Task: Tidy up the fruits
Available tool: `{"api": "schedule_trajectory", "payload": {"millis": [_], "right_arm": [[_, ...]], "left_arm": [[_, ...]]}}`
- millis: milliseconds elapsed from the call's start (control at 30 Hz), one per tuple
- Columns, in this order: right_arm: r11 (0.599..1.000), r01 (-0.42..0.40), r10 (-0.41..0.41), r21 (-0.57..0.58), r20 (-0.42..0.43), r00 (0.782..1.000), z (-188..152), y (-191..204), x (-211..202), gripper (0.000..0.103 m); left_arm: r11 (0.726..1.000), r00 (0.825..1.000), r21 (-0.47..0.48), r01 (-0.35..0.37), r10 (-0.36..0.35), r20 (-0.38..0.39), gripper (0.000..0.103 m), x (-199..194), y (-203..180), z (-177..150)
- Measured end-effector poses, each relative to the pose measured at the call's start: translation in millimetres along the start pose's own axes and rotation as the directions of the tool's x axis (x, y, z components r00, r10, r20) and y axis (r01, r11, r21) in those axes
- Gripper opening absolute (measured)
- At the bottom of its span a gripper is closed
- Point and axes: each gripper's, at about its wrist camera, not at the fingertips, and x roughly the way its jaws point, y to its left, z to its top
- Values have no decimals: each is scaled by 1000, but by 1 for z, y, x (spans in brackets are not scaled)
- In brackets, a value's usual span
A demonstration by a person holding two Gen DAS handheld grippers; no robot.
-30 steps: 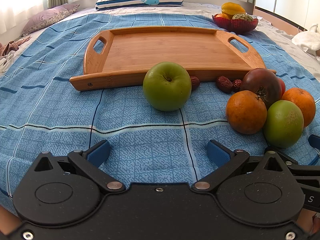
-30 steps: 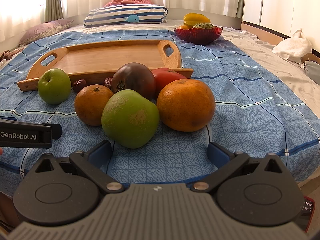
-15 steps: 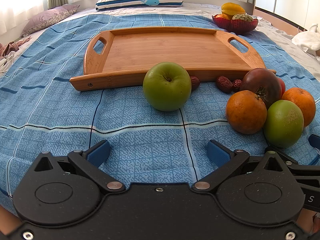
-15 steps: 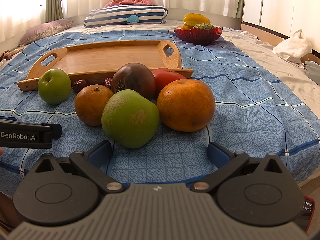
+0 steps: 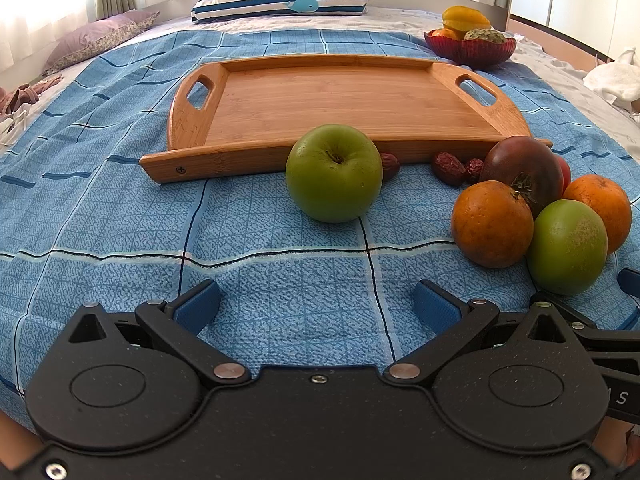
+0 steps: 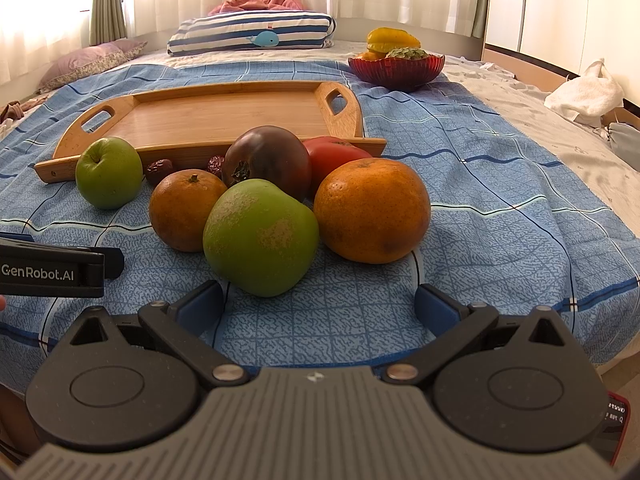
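Note:
An empty wooden tray (image 5: 340, 100) (image 6: 224, 116) lies on the blue blanket. In front of it sits a green apple (image 5: 334, 174) (image 6: 109, 173), several dried dates (image 5: 448, 168), and a cluster: two oranges (image 6: 372, 210) (image 6: 186, 210), a second green apple (image 6: 260, 238), a dark tomato (image 6: 268, 160) and a red tomato (image 6: 336, 156). My left gripper (image 5: 318, 308) is open and empty, a short way before the lone apple. My right gripper (image 6: 320, 306) is open and empty, just before the cluster's green apple.
A red bowl of fruit (image 6: 396, 66) stands behind the tray at the right. A striped pillow (image 5: 280, 0) and a purple pillow (image 5: 96, 38) lie at the bed's head. The bed edge drops off at the right (image 6: 616, 280). The left gripper's side (image 6: 52, 268) shows left of the right gripper.

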Motion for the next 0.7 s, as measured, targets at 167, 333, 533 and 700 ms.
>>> {"api": "schedule_trajectory", "payload": {"millis": [167, 333, 533, 700], "right_arm": [[1000, 8, -8, 10, 3, 1000, -1, 2, 1, 103], [1000, -5, 5, 13, 22, 1000, -3, -1, 1, 103], [1000, -9, 9, 18, 9, 1000, -2, -2, -1, 103], [1000, -27, 27, 15, 11, 1000, 0, -5, -2, 103]], "left_arm": [[1000, 1000, -1, -1, 1, -5, 103, 2, 1, 1], [1000, 1000, -6, 6, -6, -21, 103, 0, 4, 9], [1000, 1000, -8, -10, 9, -12, 103, 2, 3, 9], [1000, 1000, -10, -9, 9, -8, 103, 1, 3, 10]]}}
